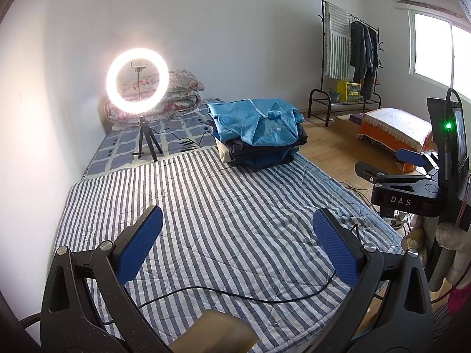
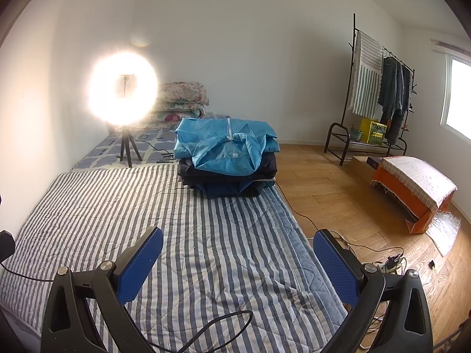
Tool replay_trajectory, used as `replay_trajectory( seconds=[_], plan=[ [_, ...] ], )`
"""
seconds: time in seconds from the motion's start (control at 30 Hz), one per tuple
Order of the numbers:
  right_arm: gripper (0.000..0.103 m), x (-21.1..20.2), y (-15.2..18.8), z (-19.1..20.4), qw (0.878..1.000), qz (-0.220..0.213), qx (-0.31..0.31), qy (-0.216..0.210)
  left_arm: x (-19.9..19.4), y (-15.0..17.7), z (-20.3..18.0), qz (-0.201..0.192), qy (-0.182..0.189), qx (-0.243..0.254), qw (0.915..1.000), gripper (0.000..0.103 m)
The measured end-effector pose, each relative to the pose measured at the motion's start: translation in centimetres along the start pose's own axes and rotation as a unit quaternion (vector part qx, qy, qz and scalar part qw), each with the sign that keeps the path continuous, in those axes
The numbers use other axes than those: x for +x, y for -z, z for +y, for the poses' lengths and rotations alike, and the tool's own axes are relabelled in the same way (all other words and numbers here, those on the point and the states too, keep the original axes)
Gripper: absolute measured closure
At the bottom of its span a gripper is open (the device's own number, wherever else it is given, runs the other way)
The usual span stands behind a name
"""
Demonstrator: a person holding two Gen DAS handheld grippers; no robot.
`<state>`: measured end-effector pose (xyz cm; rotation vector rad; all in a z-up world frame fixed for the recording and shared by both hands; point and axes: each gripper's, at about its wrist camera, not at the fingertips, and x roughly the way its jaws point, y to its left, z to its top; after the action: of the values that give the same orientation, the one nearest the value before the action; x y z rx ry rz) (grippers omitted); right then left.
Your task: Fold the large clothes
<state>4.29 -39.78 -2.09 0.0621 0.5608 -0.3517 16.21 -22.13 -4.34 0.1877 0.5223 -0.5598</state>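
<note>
Blue textured pads line both tools: the left gripper (image 1: 238,244) sits at the bottom of its view with its two fingers spread wide over a grey-and-white striped quilt (image 1: 223,206), nothing between them, and the right gripper (image 2: 238,264) at the bottom of its own view is spread just as wide and equally empty. In the left wrist view the right tool's black body shows at the right edge, with the white letters "DAS" (image 1: 400,200) readable on it and a green light (image 1: 448,125) glowing above.

A stack of folded clothes (image 2: 228,158) rests at the far end of the quilt, centre of the frame, well apart from both tools; a light blue garment with a white zip lies on top, over dark navy layers. A lit ring light (image 2: 123,89) on a small black tripod stands left of the stack, with floral pillows (image 2: 182,100) piled behind it. A black cable (image 1: 235,292) loops across the quilt near the fingers. At upper right a black clothes rack (image 2: 379,88) holds hanging garments above a yellow box whose printing is too small to read; an orange box (image 2: 415,188) under a pale cloth sits on the wooden floor
</note>
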Motion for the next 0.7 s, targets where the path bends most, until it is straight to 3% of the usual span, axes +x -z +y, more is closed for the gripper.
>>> replay_trajectory(
  seconds=[0.7],
  plan=[
    [0.000,-0.10,0.17,0.07,1.000,0.001,0.002,0.002,0.01,0.14,-0.07,-0.001,0.000,0.000,1.0000,0.000]
  ],
)
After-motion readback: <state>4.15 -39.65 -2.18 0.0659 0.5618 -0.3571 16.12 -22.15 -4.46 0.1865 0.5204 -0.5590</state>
